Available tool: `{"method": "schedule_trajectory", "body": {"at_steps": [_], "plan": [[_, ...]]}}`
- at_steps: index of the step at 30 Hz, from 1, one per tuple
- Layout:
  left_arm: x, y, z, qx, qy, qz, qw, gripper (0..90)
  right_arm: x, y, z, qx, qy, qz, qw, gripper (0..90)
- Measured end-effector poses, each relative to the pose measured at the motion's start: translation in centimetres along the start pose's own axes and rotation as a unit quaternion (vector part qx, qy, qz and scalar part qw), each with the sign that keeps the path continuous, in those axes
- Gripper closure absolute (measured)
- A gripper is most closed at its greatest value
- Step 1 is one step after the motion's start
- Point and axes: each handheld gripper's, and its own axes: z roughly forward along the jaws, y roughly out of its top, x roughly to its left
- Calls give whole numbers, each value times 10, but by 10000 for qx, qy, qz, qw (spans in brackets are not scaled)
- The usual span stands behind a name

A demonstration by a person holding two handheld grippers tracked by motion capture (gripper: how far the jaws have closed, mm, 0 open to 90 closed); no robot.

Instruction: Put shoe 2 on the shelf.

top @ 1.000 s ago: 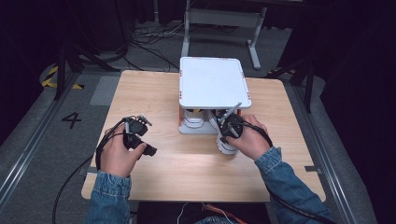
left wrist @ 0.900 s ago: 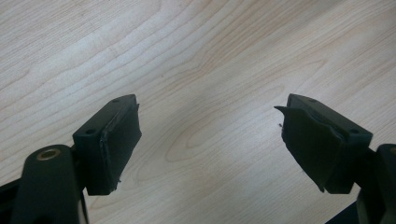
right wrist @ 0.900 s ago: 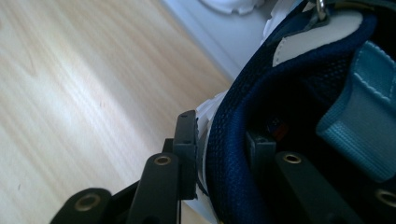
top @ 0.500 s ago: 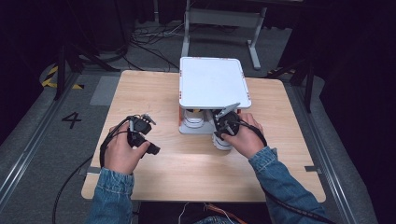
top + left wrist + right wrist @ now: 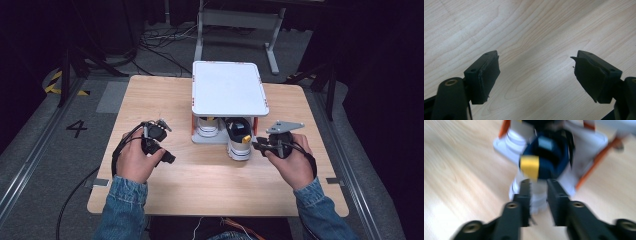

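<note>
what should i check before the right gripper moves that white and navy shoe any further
1. Right gripper on the white and navy sneaker with the yellow heel tab: cannot tell, jaws nearly together at its heel, picture blurred.
2. Sneaker out from under the white two-level rack: not ok, toe under the top shelf.
3. Second white shoe out of the way: ok, beside it.
4. Left gripper free: ok, jaws open over the light wooden table.

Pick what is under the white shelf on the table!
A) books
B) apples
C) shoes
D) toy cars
C: the high view shows two white sneakers tucked under the white shelf, one sneaker on the left and one sneaker with a dark opening and yellow heel tab poking out in front.
</note>
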Motion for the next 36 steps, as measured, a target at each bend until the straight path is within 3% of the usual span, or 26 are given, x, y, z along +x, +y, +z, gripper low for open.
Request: {"method": "schedule_trajectory", "body": {"at_steps": [2, 4, 8, 11, 14, 16, 20, 24, 27, 36], "plan": [[-2, 0, 0, 5, 10, 7, 10000, 212, 2, -7, 0, 207, -7, 0, 9998, 824], [-4, 0, 0, 15, -1, 16, 10000, 213, 4, -13, 5, 208, 103, 130, 9996, 807], [-4, -7, 0, 44, 23, 10, 10000, 213, 5, -28, 32, 74, 139, 127, 9998, 644], [-1, -14, -1, 48, 79, -92, 9999, 213, 1, -35, 50, 89, 72, 239, 9996, 737], [0, -22, -2, 56, 26, -210, 9998, 213, 4, -32, 53, -52, 136, 412, 9990, 821], [2, -26, -3, 76, 117, -200, 9997, 213, 7, -28, 55, -96, 102, 363, 9992, 871], [2, -36, -7, 42, 96, -375, 9992, 213, 7, -25, 63, -307, 64, 383, 9988, 886], [3, -45, -10, 52, 128, -479, 9988, 213, 3, -20, 72, -447, -12, 383, 9983, 822], [5, -51, -11, 69, 172, -518, 9985, 213, 0, -15, 83, -629, -119, 222, 9977, 704], [9, -64, -12, 97, 207, -702, 9973, 213, -10, -6, 105, -933, -243, 134, 9953, 704]]}}
